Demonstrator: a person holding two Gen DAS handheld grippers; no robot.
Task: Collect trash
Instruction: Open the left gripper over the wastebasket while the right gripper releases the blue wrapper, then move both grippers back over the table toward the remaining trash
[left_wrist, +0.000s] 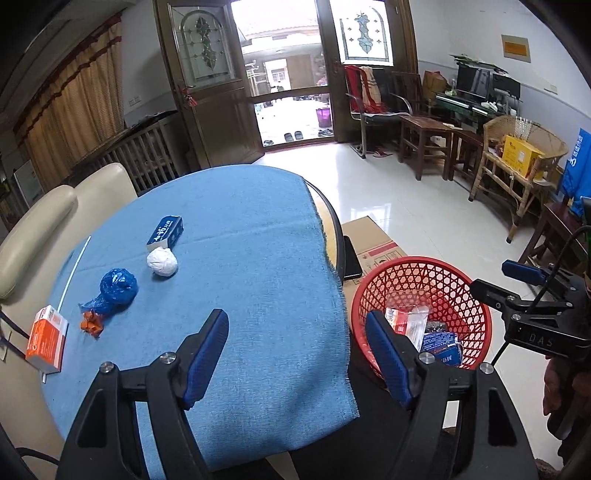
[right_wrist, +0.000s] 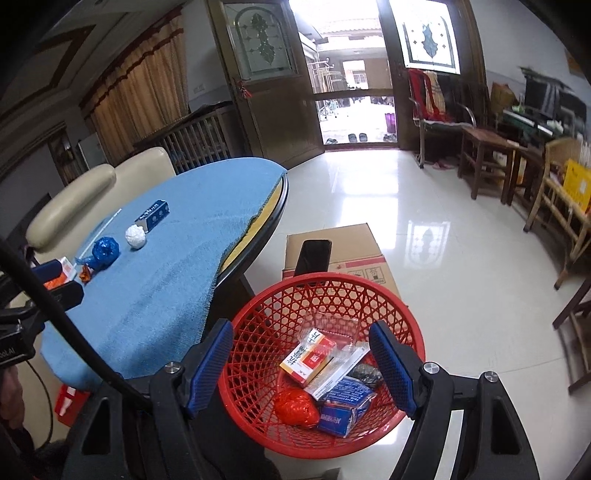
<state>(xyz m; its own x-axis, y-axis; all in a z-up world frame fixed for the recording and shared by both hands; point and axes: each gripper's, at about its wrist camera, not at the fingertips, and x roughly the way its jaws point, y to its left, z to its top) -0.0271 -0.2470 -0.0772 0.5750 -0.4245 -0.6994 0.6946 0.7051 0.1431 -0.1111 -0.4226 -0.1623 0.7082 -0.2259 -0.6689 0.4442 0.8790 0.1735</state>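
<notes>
Five pieces of trash lying on the blue cloth (left_wrist: 240, 258) of the round table: a blue box (left_wrist: 165, 231), a white paper ball (left_wrist: 161, 261), a crumpled blue bag (left_wrist: 116, 288), a small orange wrapper (left_wrist: 91, 325) and an orange box (left_wrist: 46, 339) near the edge. Beside the table, on the floor, a red basket (right_wrist: 266, 314) already holding a red box (right_wrist: 308, 356), a red ball of plastic (right_wrist: 295, 408) and some blue packets.

Left gripper (left_wrist: 295, 360) above the cloth, jaws apart, nothing between them. Right gripper (right_wrist: 301, 365) above the basket, jaws apart and empty as well.

Probably between two drops. Next: reaching to the far pieces, closing on one, carrying it over the basket.
</notes>
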